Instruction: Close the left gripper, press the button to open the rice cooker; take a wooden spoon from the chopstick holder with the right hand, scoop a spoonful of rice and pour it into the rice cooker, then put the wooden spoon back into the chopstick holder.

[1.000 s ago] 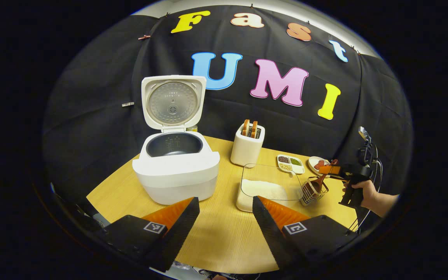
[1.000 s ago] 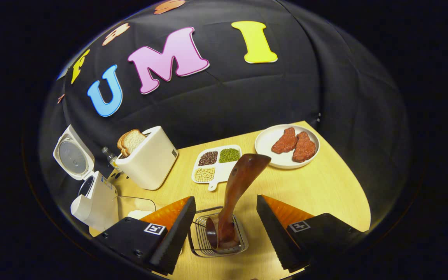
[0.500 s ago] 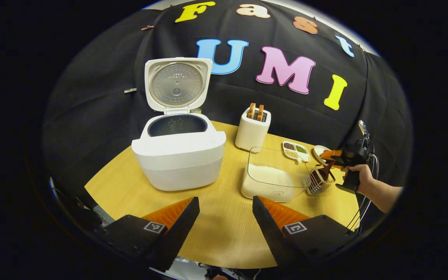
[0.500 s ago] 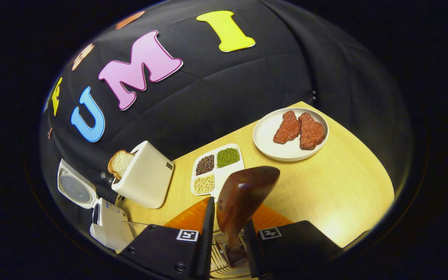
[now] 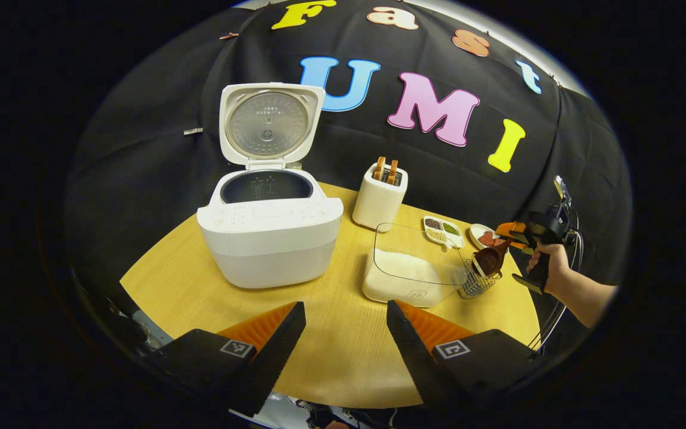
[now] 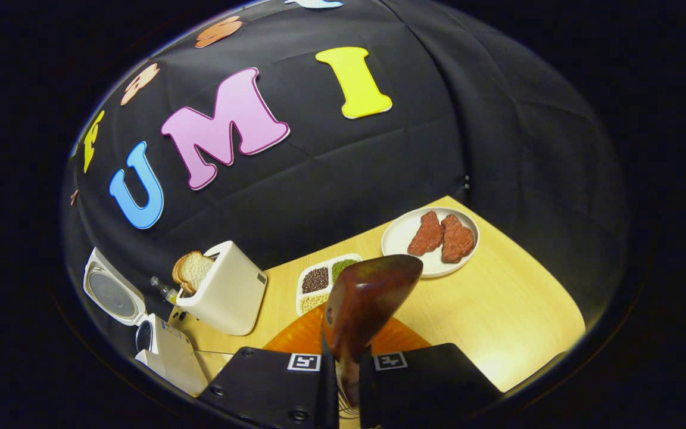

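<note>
White rice cooker point(image 5: 270, 238) at left of the wooden worktop point(image 5: 331, 351), lid raised, dark pot exposed. Left gripper point(image 5: 343, 333) low in front, fingers spread wide, gripping nothing. Next along: toaster point(image 5: 380, 199) with 2 slices, clear container of rice point(image 5: 408, 274), wire chopstick holder point(image 5: 475, 283) just beside it. Right gripper point(image 5: 513, 235), held in a hand point(image 5: 548, 268), above that holder. From the right gripper view: fingers point(image 6: 325, 387) clamped tight on the wooden spoon point(image 6: 364, 304), handle pinched between them. Beyond: divided dish of beans point(image 6: 319, 283), plate point(image 6: 402, 241) with 2 red patties.
</note>
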Available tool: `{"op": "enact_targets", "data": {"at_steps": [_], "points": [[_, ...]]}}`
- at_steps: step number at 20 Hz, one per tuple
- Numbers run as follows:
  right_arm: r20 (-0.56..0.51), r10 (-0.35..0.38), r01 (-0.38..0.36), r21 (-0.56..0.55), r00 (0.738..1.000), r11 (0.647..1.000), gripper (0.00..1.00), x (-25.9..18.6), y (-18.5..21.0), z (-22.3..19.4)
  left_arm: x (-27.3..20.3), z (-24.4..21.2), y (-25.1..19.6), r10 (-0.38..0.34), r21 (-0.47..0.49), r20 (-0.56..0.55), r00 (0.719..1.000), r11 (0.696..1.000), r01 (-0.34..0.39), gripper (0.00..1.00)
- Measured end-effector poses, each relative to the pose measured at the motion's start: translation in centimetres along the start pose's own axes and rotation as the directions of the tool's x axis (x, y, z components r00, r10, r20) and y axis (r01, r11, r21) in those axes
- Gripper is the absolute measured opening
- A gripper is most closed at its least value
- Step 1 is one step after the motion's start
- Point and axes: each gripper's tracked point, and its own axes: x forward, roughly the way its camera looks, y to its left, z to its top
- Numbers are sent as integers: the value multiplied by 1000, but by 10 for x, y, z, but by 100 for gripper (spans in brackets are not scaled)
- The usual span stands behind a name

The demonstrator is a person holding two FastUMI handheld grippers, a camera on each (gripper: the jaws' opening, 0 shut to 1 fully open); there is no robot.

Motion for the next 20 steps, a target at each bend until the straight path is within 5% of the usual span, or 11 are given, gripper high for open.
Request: {"op": "enact_targets", "data": {"at_steps": [5,8,15,20], "points": [[83,4,-3,-16,997,1000,18,-32,35,30,-1,20,26,-19,46,76,997,999,16,95],[108,75,-71,-35,991,997,18,-46,78,30,0,20,43,-40,49,87,995,998,36,95],[76,175,-159,-186,982,970,18,-51,156,-22,6,17,87,-59,5,72,996,998,58,95],[61,141,-119,-278,988,953,17,-36,159,-79,22,8,106,-96,6,58,994,995,96,95]]}}
